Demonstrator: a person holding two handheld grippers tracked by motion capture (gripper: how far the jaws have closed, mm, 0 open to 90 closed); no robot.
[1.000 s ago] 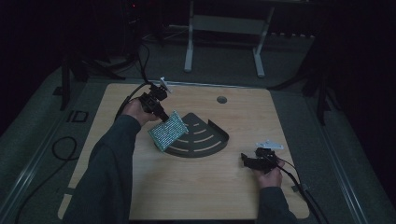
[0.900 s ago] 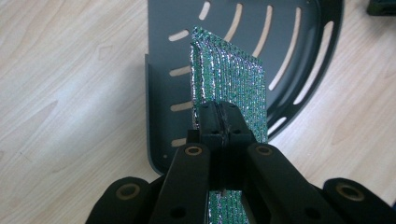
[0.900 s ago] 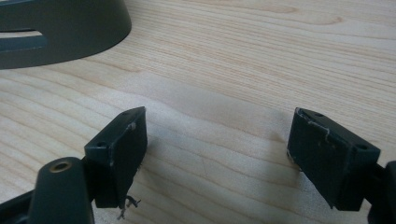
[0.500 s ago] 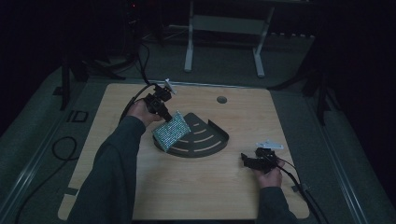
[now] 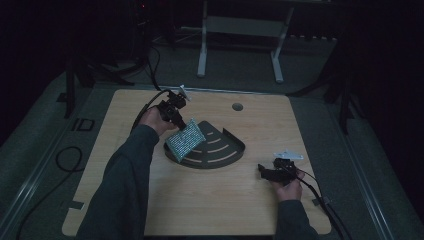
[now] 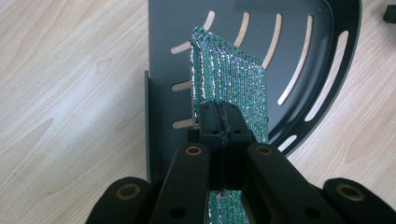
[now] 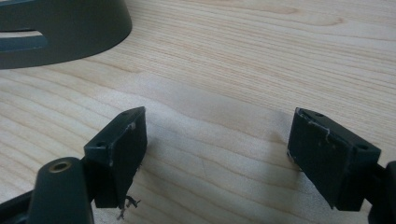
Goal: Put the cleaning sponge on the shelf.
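Left gripper (image 6: 219, 122) clamped on glittery green pad (image 6: 231, 81) over slotted tray (image 6: 299, 28), right gripper (image 7: 217, 149) gaping wide.

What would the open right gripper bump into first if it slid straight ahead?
Probably nothing soon: the right gripper faces bare light wooden table. The dark grey slotted fan-shaped metal tray sits off to one side, though depth is unclear.

high view: above my side, looking forward and down on the table (image 5: 250, 200)
left gripper view: close, down my jaws onto the tray (image 6: 299, 28)
right gripper view: low, near the tabletop; shares the tray's rim (image 7: 70, 32)
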